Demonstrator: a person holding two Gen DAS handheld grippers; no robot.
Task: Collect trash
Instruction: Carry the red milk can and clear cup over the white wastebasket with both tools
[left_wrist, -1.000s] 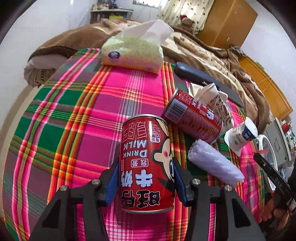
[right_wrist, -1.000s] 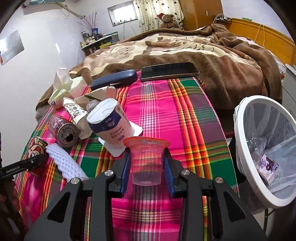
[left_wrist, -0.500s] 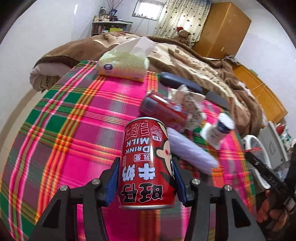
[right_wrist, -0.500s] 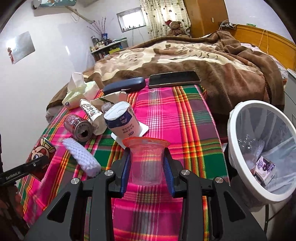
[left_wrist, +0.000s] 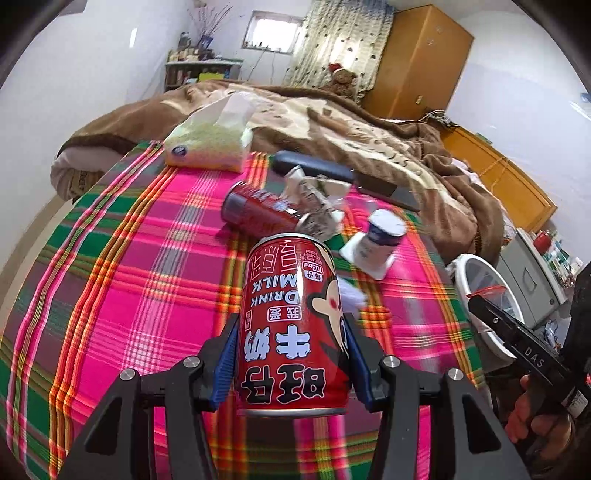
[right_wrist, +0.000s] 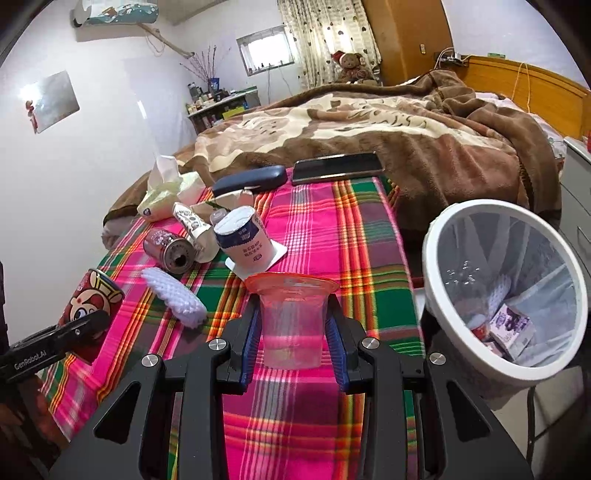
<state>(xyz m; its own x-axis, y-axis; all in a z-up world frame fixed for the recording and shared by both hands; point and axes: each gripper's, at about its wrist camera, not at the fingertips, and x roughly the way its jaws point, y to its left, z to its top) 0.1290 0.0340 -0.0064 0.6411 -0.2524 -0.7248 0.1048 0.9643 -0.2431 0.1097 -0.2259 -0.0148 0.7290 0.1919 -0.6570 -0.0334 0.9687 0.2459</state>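
over the plaid bed cover (right_wrist: 314, 229), the bin (right_wrist: 443, 236) lay right of the right tool (right_wrist: 293, 332) (nearer hand), which clenched the cup (right_wrist: 291, 325); the left tool (left_wrist: 291, 354) clenched the can (left_wrist: 291, 332).

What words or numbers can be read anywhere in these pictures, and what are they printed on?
"DRINK MILK", upside down: red milk can in the left hand-held gripper.
"旺仔牛奶", upside down: same can.
"GenRoboLAI": the left hand-held gripper's finger, seen from the right wrist.
"DAS": right hand-held gripper's finger, seen from the left wrist.
Too small or blurred: yogurt cup, tissue pack, purple carton in the trash bin.
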